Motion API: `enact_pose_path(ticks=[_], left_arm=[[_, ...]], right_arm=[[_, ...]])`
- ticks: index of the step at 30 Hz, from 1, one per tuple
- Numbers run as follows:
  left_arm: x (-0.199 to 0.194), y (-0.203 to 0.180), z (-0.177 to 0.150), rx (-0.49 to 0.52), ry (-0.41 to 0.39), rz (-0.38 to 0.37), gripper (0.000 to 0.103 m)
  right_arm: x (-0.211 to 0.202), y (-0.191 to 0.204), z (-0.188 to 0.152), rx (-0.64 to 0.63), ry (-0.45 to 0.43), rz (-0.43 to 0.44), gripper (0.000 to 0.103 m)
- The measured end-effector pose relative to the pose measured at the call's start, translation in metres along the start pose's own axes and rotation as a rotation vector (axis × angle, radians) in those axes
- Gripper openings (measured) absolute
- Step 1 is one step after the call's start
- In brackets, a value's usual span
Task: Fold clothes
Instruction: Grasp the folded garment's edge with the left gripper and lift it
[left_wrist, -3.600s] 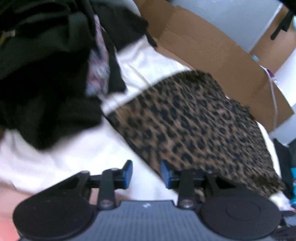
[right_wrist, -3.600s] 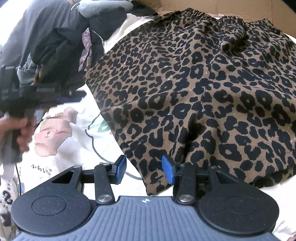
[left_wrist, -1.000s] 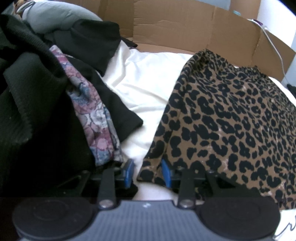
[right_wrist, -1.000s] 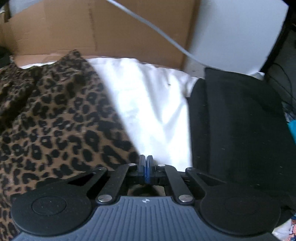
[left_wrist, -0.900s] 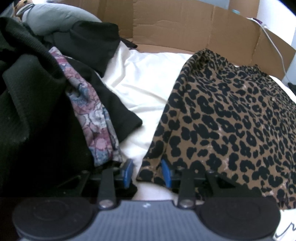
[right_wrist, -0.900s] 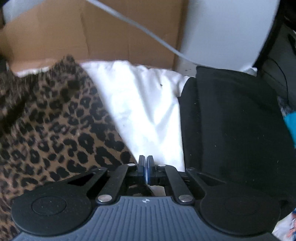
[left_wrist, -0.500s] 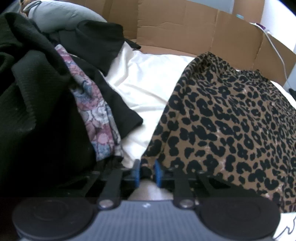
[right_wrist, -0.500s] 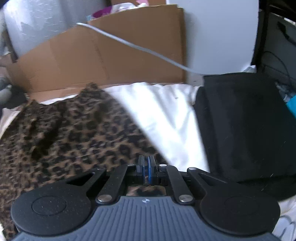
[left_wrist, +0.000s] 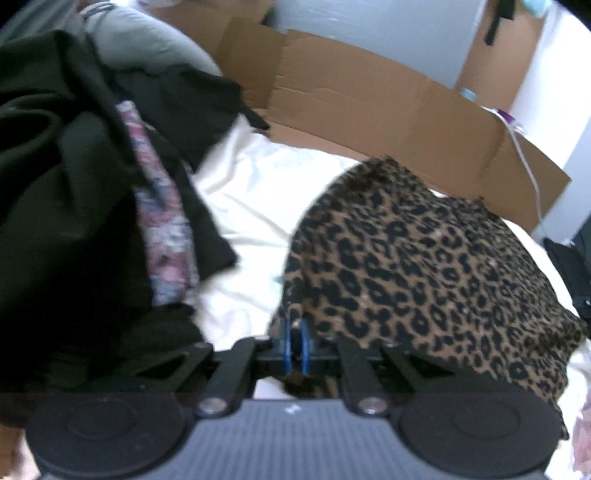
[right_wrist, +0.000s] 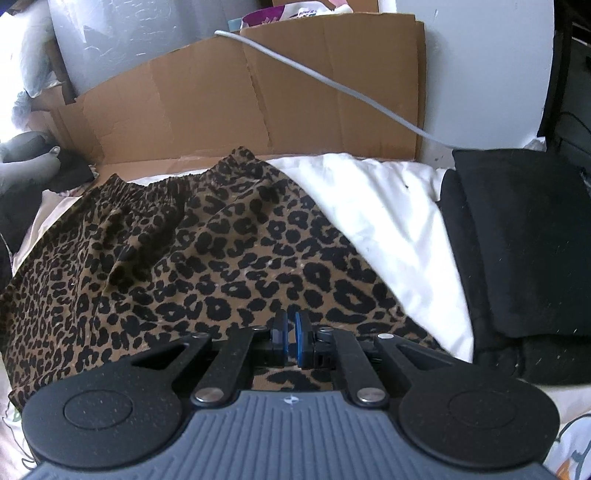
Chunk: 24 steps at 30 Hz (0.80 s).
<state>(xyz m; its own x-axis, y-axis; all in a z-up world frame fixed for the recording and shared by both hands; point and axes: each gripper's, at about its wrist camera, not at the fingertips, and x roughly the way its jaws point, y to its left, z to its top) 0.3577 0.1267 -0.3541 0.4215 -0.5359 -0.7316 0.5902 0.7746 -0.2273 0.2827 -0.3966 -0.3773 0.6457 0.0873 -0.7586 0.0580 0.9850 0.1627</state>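
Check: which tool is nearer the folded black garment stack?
Right. The right tool grips the leopard-print skirt corner beside the black stack; the left tool grips the opposite corner.

Left gripper (left_wrist: 294, 341): black two-finger tool with blue pads, seen from its own wrist camera, pointing forward and downward. Its jaws have just been closing and now stand almost together, pinching the near corner of the brown leopard-print fabric garment (left_wrist: 424, 266) between the pads.

Right gripper (right_wrist: 290, 339): the same black linkage and blue pads, likewise angled downward. Its jaws stand nearly together, only a thin slit between the pads, clamped on the near hem of the same garment, which drapes away from the tips. No hand or sleeve appears in either wrist view.
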Motion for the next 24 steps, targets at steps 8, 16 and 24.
enact_pose_path(ticks=[8, 16, 24], left_arm=[[0.018, 0.005, 0.000, 0.012, 0.027, 0.033, 0.030], [0.027, 0.038, -0.009, -0.132, 0.042, 0.022, 0.042], [0.020, 0.062, -0.014, -0.394, 0.002, -0.136, 0.037]], right_arm=[[0.002, 0.015, -0.006, -0.026, 0.015, 0.038, 0.004], [0.003, 0.014, -0.012, -0.028, 0.029, 0.039, 0.004], [0.004, 0.014, -0.015, -0.033, 0.038, 0.045, 0.004]])
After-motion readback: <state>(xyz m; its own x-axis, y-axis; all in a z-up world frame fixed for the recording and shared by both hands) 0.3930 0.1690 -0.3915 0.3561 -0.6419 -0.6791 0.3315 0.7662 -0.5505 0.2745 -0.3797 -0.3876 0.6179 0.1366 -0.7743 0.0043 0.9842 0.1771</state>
